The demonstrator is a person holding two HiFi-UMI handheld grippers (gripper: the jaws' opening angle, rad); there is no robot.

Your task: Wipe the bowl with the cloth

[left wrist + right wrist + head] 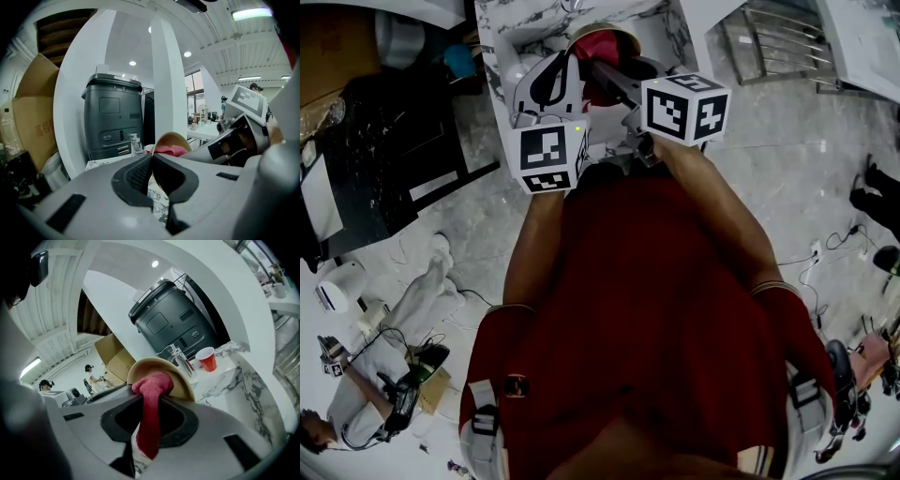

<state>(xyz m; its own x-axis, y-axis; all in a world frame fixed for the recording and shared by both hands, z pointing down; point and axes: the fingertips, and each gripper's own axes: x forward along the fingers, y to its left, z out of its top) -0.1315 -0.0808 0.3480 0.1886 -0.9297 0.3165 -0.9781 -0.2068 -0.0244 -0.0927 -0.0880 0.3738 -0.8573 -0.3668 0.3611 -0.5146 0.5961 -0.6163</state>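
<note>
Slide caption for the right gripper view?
Right gripper, shut on a red cloth, presses it into the tan bowl above a marble counter.

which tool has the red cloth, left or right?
The right tool: red cloth pinched between its jaws and pushed into the tan bowl. The left tool grips only the bowl's rim.

I wear a dark red shirt (647,309) with short sleeves (492,347) and grey straps (485,417) with buckles. My left gripper (151,161) and right gripper (150,397) are pale grey with black bumpy pads (133,176). Each has a white cube (548,155) with black square marks.
</note>
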